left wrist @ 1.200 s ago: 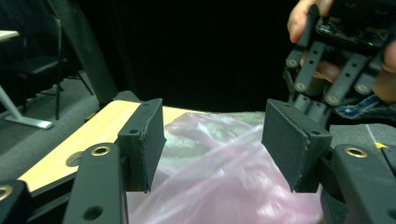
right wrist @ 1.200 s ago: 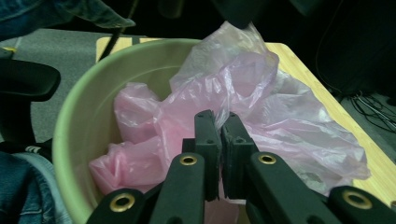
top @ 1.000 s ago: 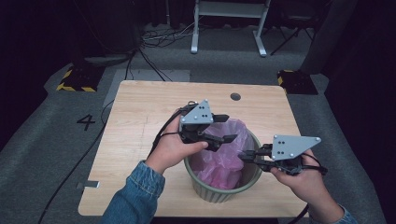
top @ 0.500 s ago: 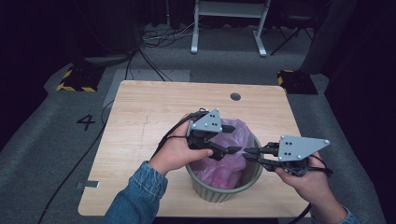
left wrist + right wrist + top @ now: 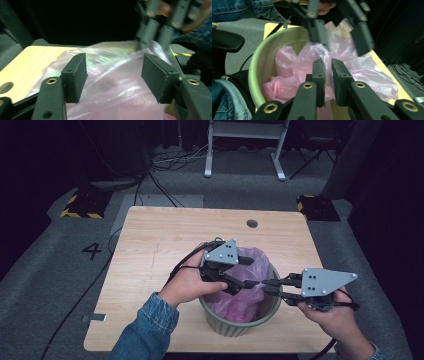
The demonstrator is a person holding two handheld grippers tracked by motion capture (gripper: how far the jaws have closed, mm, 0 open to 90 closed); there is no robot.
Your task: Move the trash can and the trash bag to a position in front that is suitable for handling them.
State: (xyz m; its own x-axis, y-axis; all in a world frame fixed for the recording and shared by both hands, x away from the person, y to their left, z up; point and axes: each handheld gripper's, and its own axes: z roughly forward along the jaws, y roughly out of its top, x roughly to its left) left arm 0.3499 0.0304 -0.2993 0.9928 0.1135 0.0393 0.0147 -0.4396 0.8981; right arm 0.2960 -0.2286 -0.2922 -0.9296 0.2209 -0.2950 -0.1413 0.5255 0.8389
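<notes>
Two claws meet over a green bin lined with a pink plastic bag, near the front edge of the wooden table. Left claw hangs over the bag with its jaws well apart, the film loose between them and not pinched. Right claw has just been opening: a narrow gap shows between its pads, with a fold of the bag in it, no longer squeezed.
</notes>
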